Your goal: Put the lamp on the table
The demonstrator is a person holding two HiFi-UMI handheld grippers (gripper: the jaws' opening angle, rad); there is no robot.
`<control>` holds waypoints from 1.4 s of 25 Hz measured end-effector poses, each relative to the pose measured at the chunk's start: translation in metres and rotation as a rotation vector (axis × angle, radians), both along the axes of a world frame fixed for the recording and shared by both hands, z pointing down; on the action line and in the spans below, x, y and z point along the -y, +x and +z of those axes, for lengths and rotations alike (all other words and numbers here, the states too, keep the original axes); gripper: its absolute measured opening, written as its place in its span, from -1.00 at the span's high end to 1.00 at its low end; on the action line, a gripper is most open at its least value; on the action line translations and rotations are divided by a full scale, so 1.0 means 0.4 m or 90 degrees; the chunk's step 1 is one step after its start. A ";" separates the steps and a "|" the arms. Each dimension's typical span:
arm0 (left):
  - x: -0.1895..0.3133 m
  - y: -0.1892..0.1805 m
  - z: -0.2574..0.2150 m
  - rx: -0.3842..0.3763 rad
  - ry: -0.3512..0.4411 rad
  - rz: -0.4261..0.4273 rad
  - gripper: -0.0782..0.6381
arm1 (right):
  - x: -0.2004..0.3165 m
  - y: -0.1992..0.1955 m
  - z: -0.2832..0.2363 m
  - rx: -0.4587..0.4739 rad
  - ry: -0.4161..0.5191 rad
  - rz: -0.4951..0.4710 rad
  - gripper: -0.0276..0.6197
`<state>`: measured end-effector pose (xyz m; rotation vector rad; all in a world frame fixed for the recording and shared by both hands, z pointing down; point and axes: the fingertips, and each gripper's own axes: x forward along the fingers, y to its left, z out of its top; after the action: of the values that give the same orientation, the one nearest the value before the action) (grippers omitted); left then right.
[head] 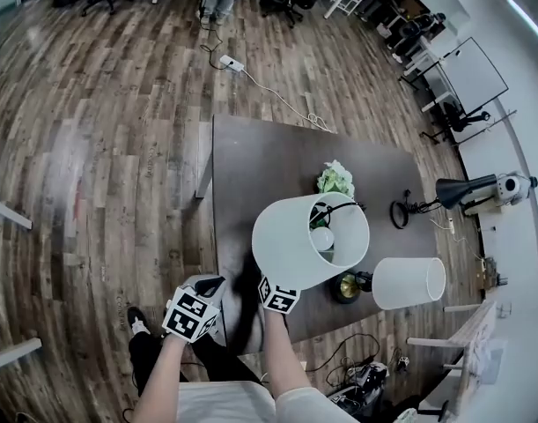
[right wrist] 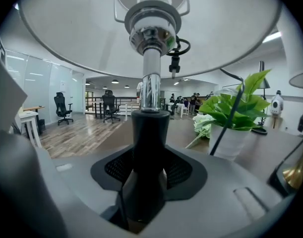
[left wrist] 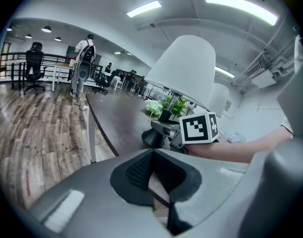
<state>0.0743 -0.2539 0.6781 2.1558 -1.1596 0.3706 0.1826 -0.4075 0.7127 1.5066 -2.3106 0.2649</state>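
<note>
- One left gripper (head: 211, 285), by the table's near left corner: its jaws stand apart with nothing between them.
- One dark brown rectangular table (head: 251, 161): its top lies bare ahead of the left gripper, all the way to the far edge. To that gripper's left, past the table's long edge, the wood-plank floor (head: 101, 148) is open.
- One right gripper (right wrist: 149, 170), just beside the left one: it is clenched on the black stem of the white-shaded table lamp (head: 291, 236). The lamp stands upright at the table's near edge. Whether its base touches the top I cannot tell.
- One green potted plant (head: 335, 180) in a white pot, just ahead of the right gripper and slightly to its right, close behind the held shade.
- Three lamps in all: to the right of the right gripper stands a brass-based lamp (head: 409, 282) with a white drum shade, near the table's right end. Further ahead and right is a black desk lamp (head: 458, 190).
</note>
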 end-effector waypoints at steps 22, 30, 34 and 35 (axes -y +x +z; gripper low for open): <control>-0.146 -0.094 -0.247 0.063 0.131 0.298 0.78 | -0.605 0.051 -0.139 0.130 0.007 0.357 0.48; -0.233 -0.070 -0.290 0.083 0.174 0.400 0.78 | -0.710 -0.029 -0.156 0.169 -0.044 0.370 0.61; -0.234 -0.048 -0.299 0.097 0.187 0.420 0.78 | -0.712 -0.045 -0.198 0.200 -0.052 0.374 0.64; -0.237 -0.036 -0.301 0.097 0.190 0.422 0.78 | -0.713 -0.042 -0.209 0.208 -0.058 0.370 0.64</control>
<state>0.0600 -0.1592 0.5576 2.7908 -0.5620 0.6906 0.1659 -0.1222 0.6290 2.1917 -1.9813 0.8073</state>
